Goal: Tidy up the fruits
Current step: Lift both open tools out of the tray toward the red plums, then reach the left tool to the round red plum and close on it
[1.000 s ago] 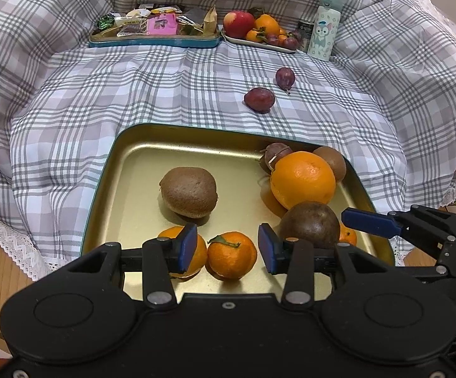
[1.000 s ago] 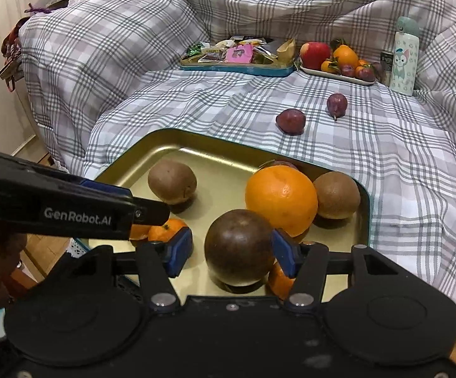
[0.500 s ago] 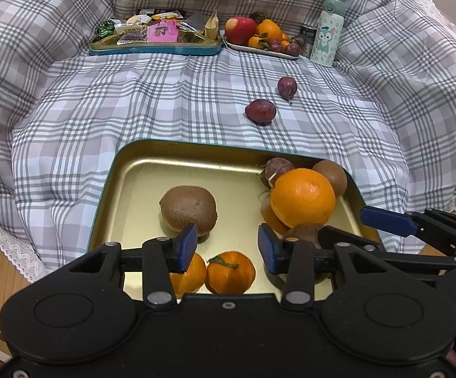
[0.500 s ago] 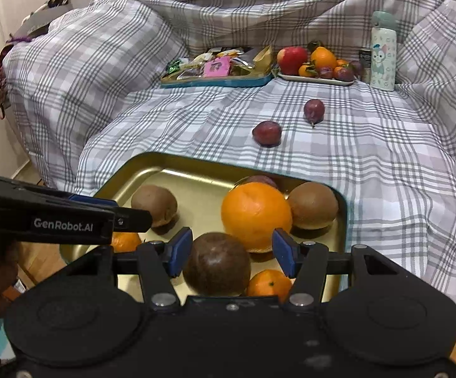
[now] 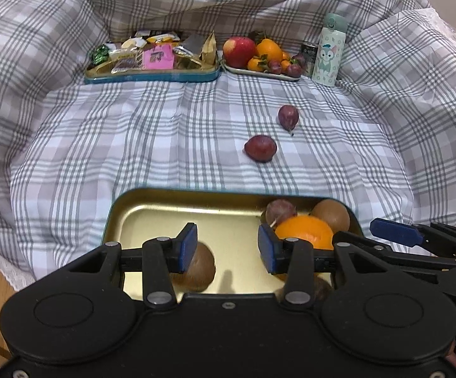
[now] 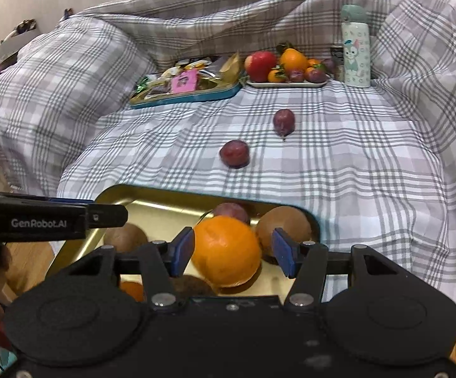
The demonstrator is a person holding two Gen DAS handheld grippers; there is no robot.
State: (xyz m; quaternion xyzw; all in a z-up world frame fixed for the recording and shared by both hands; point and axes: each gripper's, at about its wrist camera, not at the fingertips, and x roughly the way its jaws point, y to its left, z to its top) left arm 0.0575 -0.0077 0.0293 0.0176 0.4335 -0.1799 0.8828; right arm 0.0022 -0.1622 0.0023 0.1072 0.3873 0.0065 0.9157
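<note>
The left gripper [image 5: 226,247] hangs with its blue pads spread and nothing between them, above the shallow gold metal tray [image 5: 152,208] that sits on the grey-and-white checked cloth [image 5: 117,145]. In the left wrist view, a brown kiwi [image 5: 198,267] lies on the tray floor partly behind the left pad; further right a large round orange [image 5: 305,230] shows over the right pad, with a small purple plum [image 5: 280,209] and a second brown kiwi [image 5: 332,215] behind it in the tray's far right corner. At the right edge of this view the right gripper's fingers [image 5: 395,234] reach in.

The right wrist view shows the right gripper [image 6: 232,250] with jaws parted and empty; the orange [image 6: 226,250] appears between the pads but lies on the tray below them. Only here do a dark brown round fruit [image 6: 193,285] and a small tangerine [image 6: 132,289] show, low in the tray beside the gripper body, and the left gripper's arm [image 6: 39,220] crosses from the left.

Both views show two loose dark-red plums [image 6: 234,153] [image 6: 284,121] on the cloth beyond the tray, apart from each other. At the back stand a blue-rimmed tray of snack packets [image 6: 187,94], a white plate of mixed fruit [image 6: 287,84] and a pale green cartoon-printed bottle [image 6: 355,50]
</note>
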